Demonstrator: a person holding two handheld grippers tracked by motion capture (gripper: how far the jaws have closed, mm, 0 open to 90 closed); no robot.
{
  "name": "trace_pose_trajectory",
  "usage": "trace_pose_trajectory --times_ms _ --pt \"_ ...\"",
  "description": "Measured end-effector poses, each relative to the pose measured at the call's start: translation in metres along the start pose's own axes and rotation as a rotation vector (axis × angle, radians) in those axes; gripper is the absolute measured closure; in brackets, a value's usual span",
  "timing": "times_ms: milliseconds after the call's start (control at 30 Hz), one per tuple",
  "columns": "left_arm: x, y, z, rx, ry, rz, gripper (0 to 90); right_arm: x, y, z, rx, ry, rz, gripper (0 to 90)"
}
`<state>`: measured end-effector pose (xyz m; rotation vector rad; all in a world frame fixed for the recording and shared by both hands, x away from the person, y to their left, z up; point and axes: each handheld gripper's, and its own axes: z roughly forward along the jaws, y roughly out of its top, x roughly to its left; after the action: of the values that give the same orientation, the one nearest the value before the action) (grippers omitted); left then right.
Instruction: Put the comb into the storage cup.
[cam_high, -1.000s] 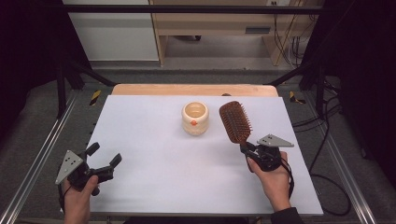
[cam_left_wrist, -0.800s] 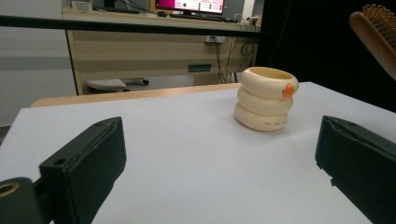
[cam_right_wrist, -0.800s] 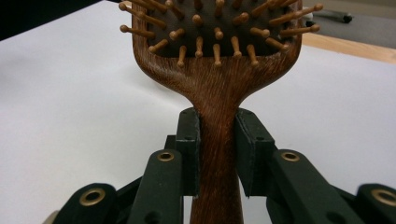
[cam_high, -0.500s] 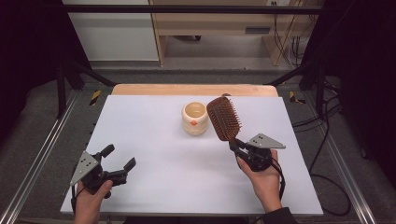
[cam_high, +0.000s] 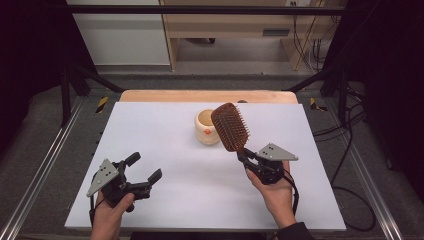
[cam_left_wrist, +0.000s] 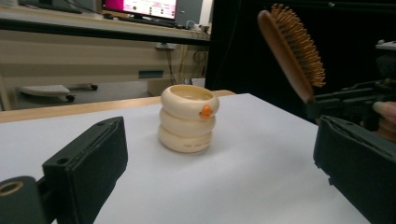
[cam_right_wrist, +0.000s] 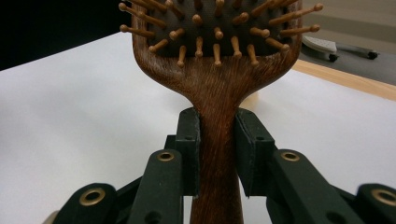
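Right gripper (cam_high: 248, 160) has its jaws pinching the brush (cam_high: 229, 126) handle, near the cup (cam_high: 206, 127); left gripper (cam_high: 142, 169) jaws spread near the surface's (cam_high: 150, 130) front-left corner.

— What is seen between the two black fingers (cam_left_wrist: 88, 168) of the left gripper (cam_left_wrist: 219, 186)?

— A cream ceramic cup shaped like three stacked rings (cam_left_wrist: 188, 118), marked with a small orange spot, is seen upright on the white counter (cam_left_wrist: 261, 154), untouched, with the fingers spread wide.

— And at the right?

— A brown wooden paddle hairbrush (cam_left_wrist: 292, 46) is held tilted above the counter by the other gripper (cam_left_wrist: 355, 100), its bristles turned right.
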<state>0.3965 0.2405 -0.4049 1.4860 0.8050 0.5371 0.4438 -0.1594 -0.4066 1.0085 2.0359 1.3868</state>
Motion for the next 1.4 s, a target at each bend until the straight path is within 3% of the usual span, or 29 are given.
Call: trace_pose_trajectory --times_ms 200,333,567,800,1133,1400 --pt "-0.016 0.014 0.027 0.02 -0.035 -0.008 3.5 0.006 0.001 0.007 0.009 0.023 -0.044 73.1" --pt "-0.031 0.024 0.053 0.032 -0.065 -0.094 4.0 0.006 0.005 0.004 -0.023 0.037 -0.034 73.1" --pt "-0.059 0.047 0.078 0.064 -0.104 -0.051 4.0 0.012 0.004 -0.003 -0.043 0.047 -0.02 73.1" --pt "-0.064 0.055 0.088 0.103 -0.108 -0.061 4.0 0.021 0.005 -0.007 -0.061 0.051 -0.027 73.1" --pt "-0.081 0.059 0.097 0.086 -0.16 -0.045 2.9 0.028 0.004 -0.005 -0.069 0.065 -0.05 73.1" --pt "-0.073 0.062 0.102 0.071 -0.142 -0.065 3.0 0.034 0.004 -0.004 -0.072 0.077 -0.066 73.1"
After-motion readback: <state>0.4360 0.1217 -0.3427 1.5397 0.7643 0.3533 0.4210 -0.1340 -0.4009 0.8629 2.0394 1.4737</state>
